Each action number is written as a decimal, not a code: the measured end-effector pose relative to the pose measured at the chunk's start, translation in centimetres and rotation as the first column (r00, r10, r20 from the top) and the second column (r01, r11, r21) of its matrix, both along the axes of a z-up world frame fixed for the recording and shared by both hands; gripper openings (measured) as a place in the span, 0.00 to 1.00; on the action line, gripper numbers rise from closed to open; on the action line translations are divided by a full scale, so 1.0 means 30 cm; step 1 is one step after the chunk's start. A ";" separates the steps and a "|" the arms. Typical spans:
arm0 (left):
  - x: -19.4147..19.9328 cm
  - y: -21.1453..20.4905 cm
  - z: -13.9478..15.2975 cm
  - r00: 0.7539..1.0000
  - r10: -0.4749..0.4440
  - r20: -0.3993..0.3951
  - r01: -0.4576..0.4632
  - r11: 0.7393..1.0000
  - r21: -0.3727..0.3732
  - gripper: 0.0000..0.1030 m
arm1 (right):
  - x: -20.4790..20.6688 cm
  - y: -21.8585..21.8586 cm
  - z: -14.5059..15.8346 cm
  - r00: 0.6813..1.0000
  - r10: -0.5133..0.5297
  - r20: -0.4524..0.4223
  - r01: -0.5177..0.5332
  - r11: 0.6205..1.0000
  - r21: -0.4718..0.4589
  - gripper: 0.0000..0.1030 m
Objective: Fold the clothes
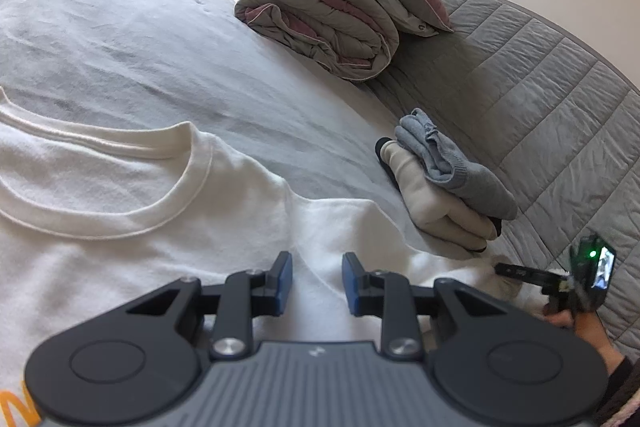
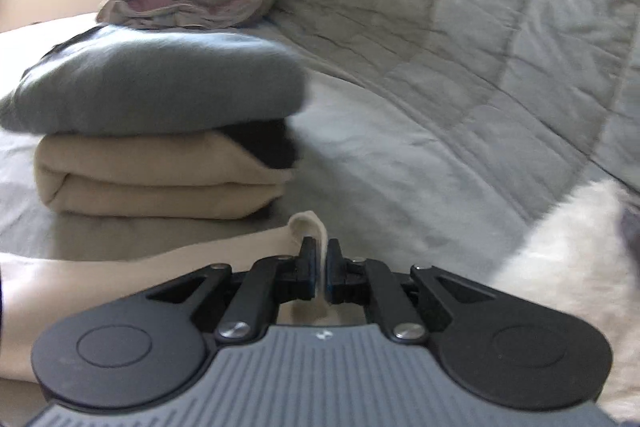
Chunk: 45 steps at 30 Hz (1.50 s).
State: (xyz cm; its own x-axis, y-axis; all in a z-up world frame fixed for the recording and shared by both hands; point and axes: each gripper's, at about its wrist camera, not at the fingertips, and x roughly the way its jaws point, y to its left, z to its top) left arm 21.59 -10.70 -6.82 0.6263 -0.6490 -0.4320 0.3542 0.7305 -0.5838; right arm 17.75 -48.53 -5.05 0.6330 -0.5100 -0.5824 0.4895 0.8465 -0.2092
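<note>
White sweatshirt spread flat, ribbed collar, orange print

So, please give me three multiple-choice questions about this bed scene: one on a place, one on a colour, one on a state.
1. Where does the grey folded garment lie?
A. on top of the beige folded garment
B. under the rolled duvet
C. on the floor

2. What colour is the T-shirt spread on the bed?
A. black
B. white
C. red

3. How does the right gripper stand?
A. wide open and empty
B. shut on an edge of the T-shirt
C. shut on a pillow

Answers:
1 A, the grey one sits directly on the beige one.
2 B, collar and body are white.
3 B, a fold of white cloth is pinched between its pads.
</note>
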 end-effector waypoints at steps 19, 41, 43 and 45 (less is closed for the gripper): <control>-0.097 -0.040 0.101 0.965 -0.158 0.208 0.163 0.987 -0.008 0.27 | -0.149 -0.043 0.066 0.997 -0.023 0.077 0.011 0.989 0.149 0.30; -0.264 -0.341 0.110 0.859 -0.396 0.326 0.186 0.833 0.522 0.30 | -0.322 -0.003 -0.105 0.864 -0.278 0.419 -0.036 0.797 0.603 0.09; -0.278 -0.345 0.122 0.843 -0.394 0.367 0.153 0.828 0.539 0.31 | -0.325 -0.010 -0.103 0.857 -0.292 0.425 -0.038 0.786 0.617 0.08; -0.271 -0.370 0.110 0.844 -0.412 0.344 0.156 0.801 0.578 0.31 | -0.326 -0.011 -0.092 0.852 -0.295 0.433 -0.041 0.786 0.616 0.08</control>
